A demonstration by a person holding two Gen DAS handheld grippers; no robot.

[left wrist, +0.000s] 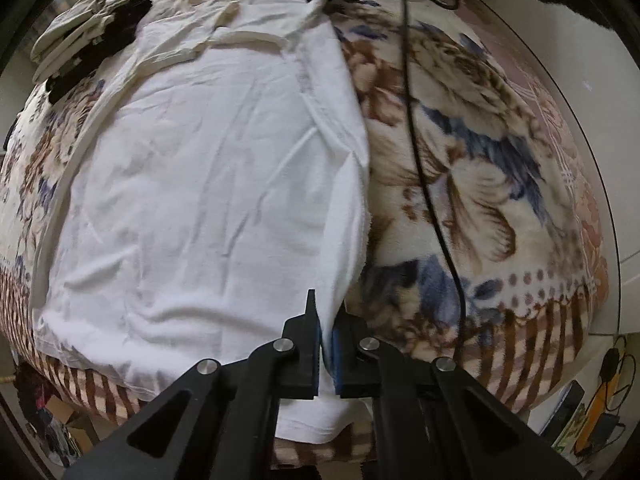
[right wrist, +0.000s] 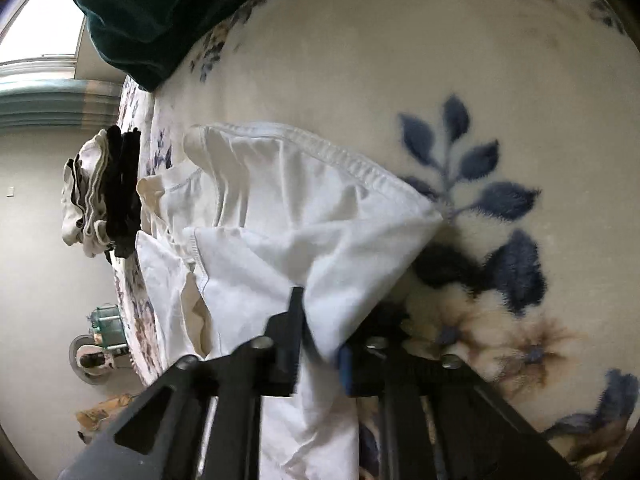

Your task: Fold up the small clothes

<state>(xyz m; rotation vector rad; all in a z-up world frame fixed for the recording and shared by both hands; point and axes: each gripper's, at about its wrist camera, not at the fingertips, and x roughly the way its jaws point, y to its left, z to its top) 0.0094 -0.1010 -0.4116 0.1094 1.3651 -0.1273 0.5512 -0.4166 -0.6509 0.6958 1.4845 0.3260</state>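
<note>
Left tongs (left wrist: 327, 344) clamp the white shirt (left wrist: 208, 184) at the near edge of the bed (left wrist: 480, 168); right tongs (right wrist: 320, 344) pinch its lifted fold. It spreads across the blanket toward a far-corner clothes stack (left wrist: 80, 36).

Your garment (left wrist: 208, 184) is plain white throughout, with off-white cream showing at the sleeve and collar folds. The blanket (left wrist: 480, 168) under it is cream with brown and blue floral print, a row of dusty pink dots and brown stripes along its near border, and a black cable (left wrist: 420, 160) crosses it. Your left tool (left wrist: 327, 354) and right tool (right wrist: 320, 356) are black with blue pads; the stack of clothes (right wrist: 100, 196) mixes white and black, beside a dark green cloth (right wrist: 160, 12).
</note>
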